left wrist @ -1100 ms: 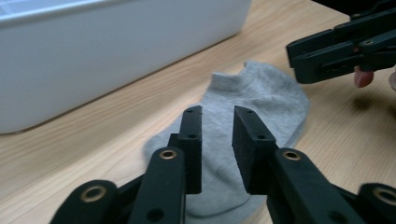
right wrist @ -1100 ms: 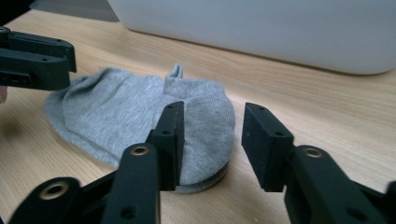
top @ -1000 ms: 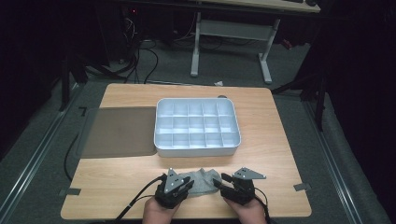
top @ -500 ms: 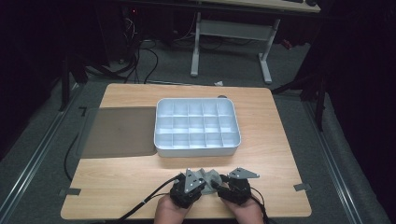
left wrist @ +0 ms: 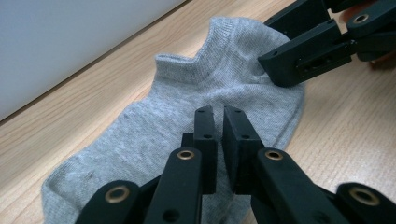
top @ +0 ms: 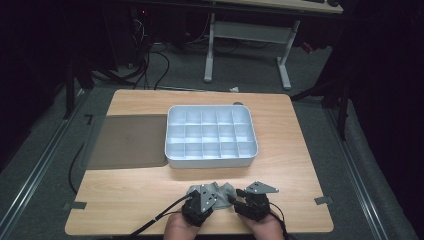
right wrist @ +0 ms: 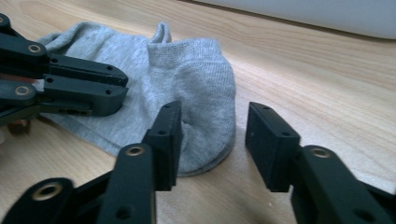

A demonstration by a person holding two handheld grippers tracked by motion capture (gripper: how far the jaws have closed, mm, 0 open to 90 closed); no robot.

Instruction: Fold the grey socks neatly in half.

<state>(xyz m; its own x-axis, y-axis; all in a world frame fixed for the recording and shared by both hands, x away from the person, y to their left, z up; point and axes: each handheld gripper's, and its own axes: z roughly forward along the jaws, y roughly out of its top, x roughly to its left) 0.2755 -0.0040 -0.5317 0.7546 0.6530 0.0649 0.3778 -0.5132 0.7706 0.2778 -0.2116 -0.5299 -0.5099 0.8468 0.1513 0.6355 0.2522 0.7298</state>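
Dark surroundings frame a wooden table (top: 125,200) where a grey sock (left wrist: 187,121) lies at the near edge. The left gripper (left wrist: 218,140), nearly pressed together, has been brought onto it; the right gripper (right wrist: 212,140) is held spread at its heel, so handling is judged begun.

High view looks down and forward over whole table (top: 125,200); both gripper views sit low, close, facing each other, sharing the sock (left wrist: 196,112).

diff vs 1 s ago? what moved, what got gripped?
Left claw slid right onto the grey sock, jaws nearly shut over its middle; a grip can't be confirmed. Right claw is open, straddling the sock's heel end, barely shifted. Divided tray and dark mat unchanged.
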